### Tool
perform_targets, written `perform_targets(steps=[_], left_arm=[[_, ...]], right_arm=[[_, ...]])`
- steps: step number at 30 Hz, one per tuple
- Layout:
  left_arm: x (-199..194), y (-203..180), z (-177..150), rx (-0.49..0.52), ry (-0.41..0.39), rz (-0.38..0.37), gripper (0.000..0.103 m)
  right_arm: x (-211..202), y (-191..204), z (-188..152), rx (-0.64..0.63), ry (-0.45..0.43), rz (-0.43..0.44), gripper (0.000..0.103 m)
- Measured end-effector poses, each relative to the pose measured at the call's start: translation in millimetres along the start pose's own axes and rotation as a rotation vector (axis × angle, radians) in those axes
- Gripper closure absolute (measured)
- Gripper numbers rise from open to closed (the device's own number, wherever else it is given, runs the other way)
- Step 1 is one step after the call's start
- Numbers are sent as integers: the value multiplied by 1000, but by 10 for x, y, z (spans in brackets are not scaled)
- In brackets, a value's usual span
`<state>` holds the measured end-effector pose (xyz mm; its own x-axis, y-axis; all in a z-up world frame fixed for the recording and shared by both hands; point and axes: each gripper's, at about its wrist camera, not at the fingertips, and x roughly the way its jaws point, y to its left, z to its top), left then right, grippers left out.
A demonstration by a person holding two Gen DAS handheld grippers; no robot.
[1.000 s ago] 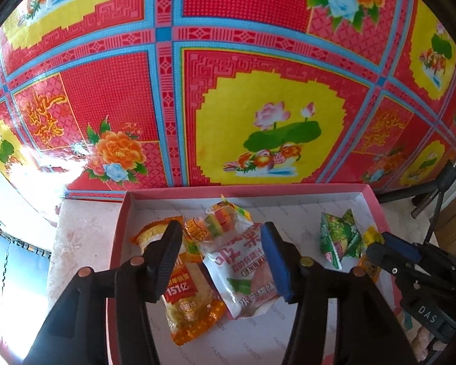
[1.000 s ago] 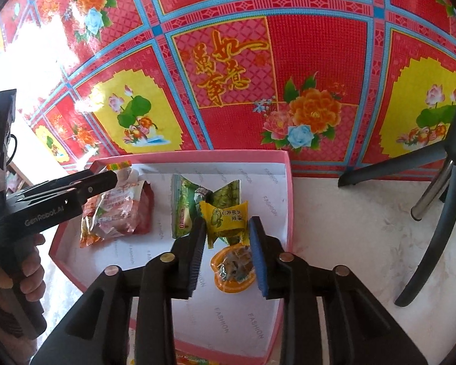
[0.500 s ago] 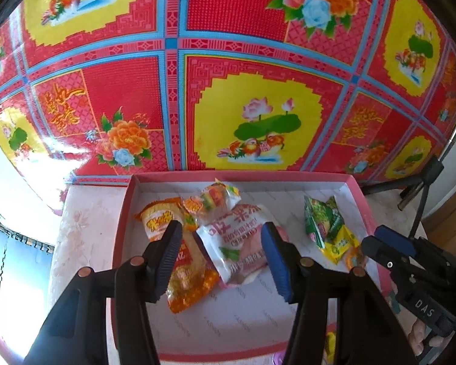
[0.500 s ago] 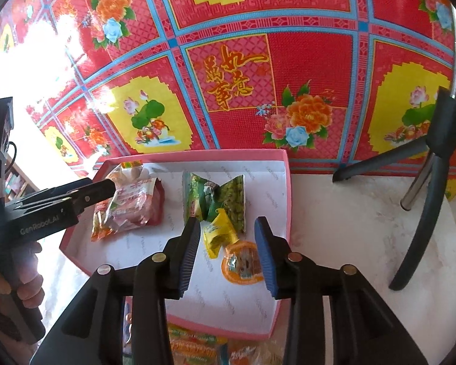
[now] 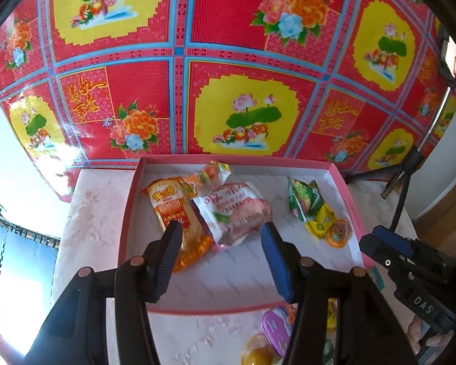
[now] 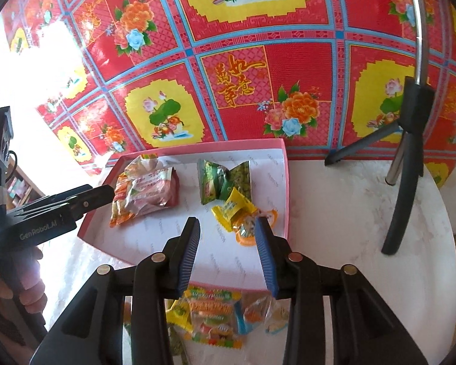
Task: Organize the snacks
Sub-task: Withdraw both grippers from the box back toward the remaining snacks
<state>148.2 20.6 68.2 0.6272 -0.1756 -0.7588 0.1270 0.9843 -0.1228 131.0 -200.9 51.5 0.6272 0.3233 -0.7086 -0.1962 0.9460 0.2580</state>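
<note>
A pink box (image 5: 252,307) holds an orange packet (image 5: 170,210), a white-and-pink packet (image 5: 234,213), a small candy pack (image 5: 209,176), green packets (image 5: 302,202), a yellow packet (image 5: 320,223) and an orange jelly cup (image 5: 337,234). My left gripper (image 5: 219,228) hovers open over the box's near left half, holding nothing. My right gripper (image 6: 227,222) is open above the box (image 6: 285,182), just short of the jelly cup (image 6: 246,228) and yellow packet (image 6: 232,206), touching neither. Several loose snacks (image 6: 215,313) lie on the table in front of the box.
A white marble-look table (image 6: 349,213) carries the box. Black tripod legs (image 6: 401,158) stand at its right. A red floral cloth (image 5: 246,115) rises behind. A purple-lidded cup (image 5: 276,325) and a yellow jelly (image 5: 258,356) lie near the front. A person's hand (image 6: 24,289) grips the left tool.
Both grippers have drawn back and up from the box. The right jaws have widened a little; the jelly cup stays in the box. Loose snacks in front of the box came into view.
</note>
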Motion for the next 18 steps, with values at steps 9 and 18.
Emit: perform_targets(steps=[9, 18], left_arm=[[-181, -52, -184, 5, 10, -2, 46], [-275, -86, -406, 10, 32, -5, 46]], right_arm=[[-151, 22, -152, 13, 3, -4, 64], [-295, 40, -309, 18, 9, -6, 64]])
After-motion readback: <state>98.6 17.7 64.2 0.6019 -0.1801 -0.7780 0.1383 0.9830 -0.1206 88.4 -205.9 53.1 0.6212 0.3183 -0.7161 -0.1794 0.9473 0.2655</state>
